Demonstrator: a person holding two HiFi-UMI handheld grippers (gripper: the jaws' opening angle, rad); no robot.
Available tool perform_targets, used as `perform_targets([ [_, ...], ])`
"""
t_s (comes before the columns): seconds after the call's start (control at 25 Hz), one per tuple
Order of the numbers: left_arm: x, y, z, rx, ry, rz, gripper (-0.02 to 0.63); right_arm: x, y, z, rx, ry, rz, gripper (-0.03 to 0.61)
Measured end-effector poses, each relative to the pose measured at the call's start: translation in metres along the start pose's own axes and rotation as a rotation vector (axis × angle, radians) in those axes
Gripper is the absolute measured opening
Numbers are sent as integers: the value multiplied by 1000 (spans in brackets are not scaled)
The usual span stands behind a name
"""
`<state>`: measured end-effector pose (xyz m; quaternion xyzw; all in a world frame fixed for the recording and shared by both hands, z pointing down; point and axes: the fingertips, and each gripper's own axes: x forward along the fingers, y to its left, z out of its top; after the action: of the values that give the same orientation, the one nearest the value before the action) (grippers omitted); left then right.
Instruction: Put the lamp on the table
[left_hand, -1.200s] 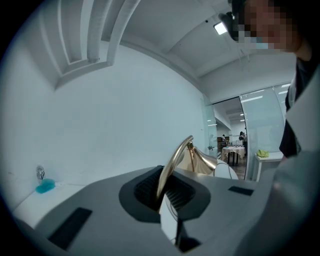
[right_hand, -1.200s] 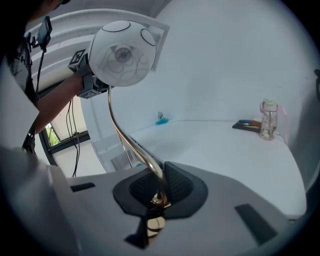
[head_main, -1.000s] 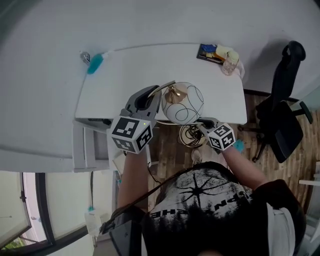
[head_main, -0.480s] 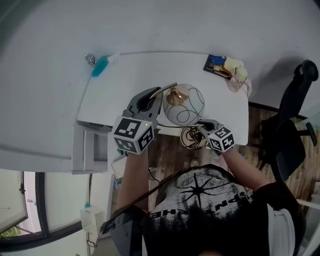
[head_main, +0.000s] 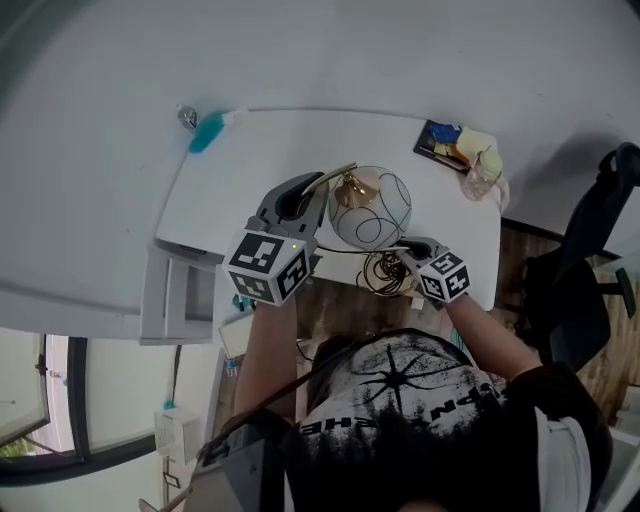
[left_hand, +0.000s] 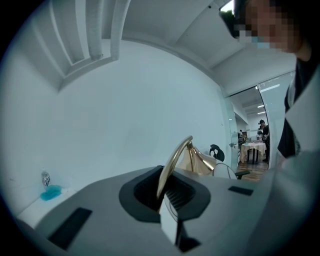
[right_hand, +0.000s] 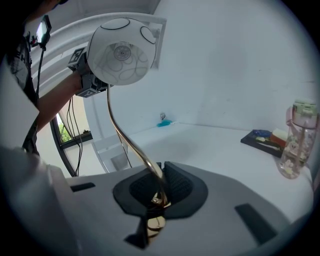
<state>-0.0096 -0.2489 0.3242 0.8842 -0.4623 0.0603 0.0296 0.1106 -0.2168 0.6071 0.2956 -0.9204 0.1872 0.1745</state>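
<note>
Hanging over the near edge of the counter (head_main: 250, 150) in the head view, the lamp (head_main: 368, 208) sits between left tongs (head_main: 300, 203) and right tongs (head_main: 408, 252). Left gripper view: clenched on its brass stem (left_hand: 172, 162). Right gripper view: clenched lower down; the globe shade (right_hand: 122, 50) looks fragile, the stem stiff but slick.

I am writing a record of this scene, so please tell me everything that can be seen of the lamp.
The lamp has a round white shade with thin dark loop lines, a gold cone fitting and a slim curved gold stem. It is unlit and held up, shade over the front edge of the white table. The left gripper is shut on the upper stem, the right gripper on its lower end.
</note>
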Motion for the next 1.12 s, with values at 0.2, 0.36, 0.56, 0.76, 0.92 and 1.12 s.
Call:
perform_targets([
  [0.2,1,3,-1,5,2,11,17,6,-2,1,0,-9,7,21],
  [0.36,4,7,-4,10,3,9,16,11,-3,0,5,-17,5,21],
  [0.56,16,31,-5,12,1,-16,16,33,-11,10,15,-18,-17,21],
  [0.76,37,84,0,9,7,-47,16,75,-23,38,39,-15,-43,21],
  [0.92,54,118,5,22,6,-67,17,105,-33,58,50,-28,-62,21],
  [1.12,73,156,9,39,5,-99,17,142,-47,80,63,-45,-90,21],
])
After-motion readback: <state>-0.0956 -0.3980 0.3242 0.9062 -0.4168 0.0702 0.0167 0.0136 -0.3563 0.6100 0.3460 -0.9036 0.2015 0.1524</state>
